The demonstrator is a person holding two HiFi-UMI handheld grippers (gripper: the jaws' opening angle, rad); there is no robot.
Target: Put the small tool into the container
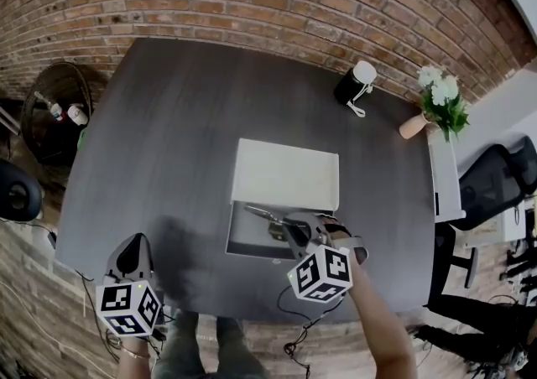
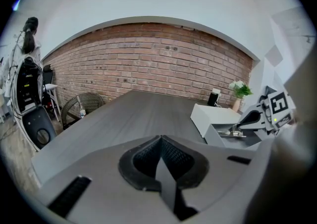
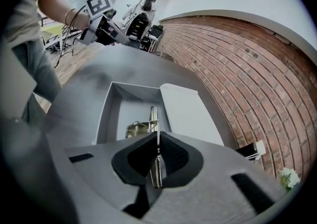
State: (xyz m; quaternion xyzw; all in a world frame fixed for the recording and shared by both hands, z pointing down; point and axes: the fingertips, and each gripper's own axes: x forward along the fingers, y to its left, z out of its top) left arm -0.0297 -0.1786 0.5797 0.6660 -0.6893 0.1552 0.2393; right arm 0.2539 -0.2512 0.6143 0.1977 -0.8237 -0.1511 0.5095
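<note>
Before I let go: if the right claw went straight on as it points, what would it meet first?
Probably the floor of the container, beside the metal piece in it, with the small tool touching first; depth is unclear.

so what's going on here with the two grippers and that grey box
A person at a dark table has a handheld gripper in each hand. The right gripper has its fingers shut on a small metal tool, held over the open grey container and not yet let go. A brassy metal piece lies inside the container. The left gripper is shut on nothing, off to the side near the table's front edge.
</note>
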